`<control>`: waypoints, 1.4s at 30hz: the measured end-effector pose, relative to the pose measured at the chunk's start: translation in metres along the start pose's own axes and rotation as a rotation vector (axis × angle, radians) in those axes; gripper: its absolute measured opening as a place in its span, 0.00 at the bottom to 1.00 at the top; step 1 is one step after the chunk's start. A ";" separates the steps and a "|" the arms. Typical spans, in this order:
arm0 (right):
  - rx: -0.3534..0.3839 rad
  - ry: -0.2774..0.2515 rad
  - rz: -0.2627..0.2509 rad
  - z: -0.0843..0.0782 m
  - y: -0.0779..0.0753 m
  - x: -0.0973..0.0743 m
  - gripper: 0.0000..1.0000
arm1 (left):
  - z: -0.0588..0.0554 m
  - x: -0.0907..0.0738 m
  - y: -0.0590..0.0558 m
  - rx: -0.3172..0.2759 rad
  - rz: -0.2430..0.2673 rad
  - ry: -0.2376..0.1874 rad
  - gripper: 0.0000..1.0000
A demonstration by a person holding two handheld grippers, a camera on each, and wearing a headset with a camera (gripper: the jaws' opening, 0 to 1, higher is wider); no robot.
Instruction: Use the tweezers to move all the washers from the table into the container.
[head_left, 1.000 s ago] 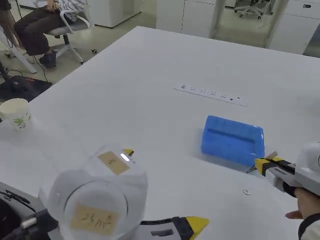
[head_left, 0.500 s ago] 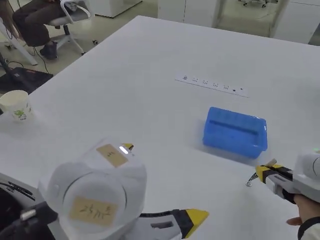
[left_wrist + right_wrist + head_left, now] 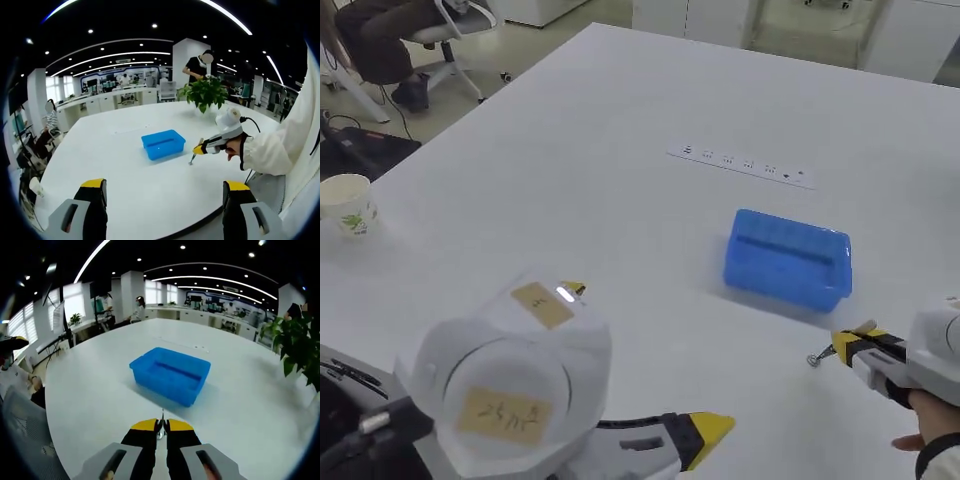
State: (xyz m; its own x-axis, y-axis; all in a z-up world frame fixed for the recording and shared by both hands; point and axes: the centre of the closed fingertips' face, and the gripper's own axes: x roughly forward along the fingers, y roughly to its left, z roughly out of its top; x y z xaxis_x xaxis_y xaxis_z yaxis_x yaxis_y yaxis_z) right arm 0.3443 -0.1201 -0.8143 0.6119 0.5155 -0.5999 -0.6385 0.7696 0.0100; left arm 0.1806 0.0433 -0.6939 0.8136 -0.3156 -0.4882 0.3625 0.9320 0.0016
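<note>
Washer (image 3: 812, 360): it shows as a small grey speck right at the tips of the tweezers (image 3: 823, 353), on or just above the counter (image 3: 570, 180). It sits near the front wall of the container (image 3: 788, 262), at about 5 o'clock from it in the head view. It is too small to tell whether the blades really pinch it or only touch it.

Your right gripper (image 3: 161, 425) is clenched on the tweezers, jaws pressed together on the handle. The blades point at the container, which lies dead ahead at 12 o'clock in the right gripper view. Your left gripper (image 3: 163, 186) is released, jaws spread wide over bare counter at 7 o'clock in the head view, well apart from the work.

This looks like the pick-and-carry step, so check the pinch before you lift. The blades should close across the ring's flat faces or through its hole, not on its rounded edge, where it would likely flick away. Hold an even squeeze, since any slackening would probably drop the washer short of the wall. Raise the tips above the rim, go straight toward 12 o'clock, and ease off only once they hang over the container's floor. Leave the left gripper where it is, because the container looks steady enough unaided
</note>
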 end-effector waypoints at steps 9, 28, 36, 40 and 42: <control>-0.001 0.004 0.004 0.001 0.001 0.001 0.03 | -0.001 0.000 0.001 -0.008 0.003 -0.002 0.99; 0.012 0.013 0.019 0.004 0.001 0.004 0.03 | -0.001 -0.003 0.001 -0.013 0.016 0.000 0.99; -0.001 0.021 0.021 0.003 0.003 0.006 0.03 | -0.001 -0.004 0.004 -0.018 0.026 0.001 0.99; -0.024 0.025 0.016 0.003 0.003 0.006 0.02 | -0.002 -0.003 0.003 -0.017 0.024 0.003 0.99; -0.028 0.029 0.015 0.002 0.003 0.006 0.02 | -0.002 -0.003 0.003 -0.014 0.023 0.003 0.99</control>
State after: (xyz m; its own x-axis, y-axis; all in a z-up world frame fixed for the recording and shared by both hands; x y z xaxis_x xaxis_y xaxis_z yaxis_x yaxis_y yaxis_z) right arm 0.3471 -0.1140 -0.8159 0.5887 0.5157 -0.6225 -0.6606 0.7507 -0.0029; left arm 0.1786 0.0472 -0.6939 0.8203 -0.2936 -0.4908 0.3374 0.9413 0.0009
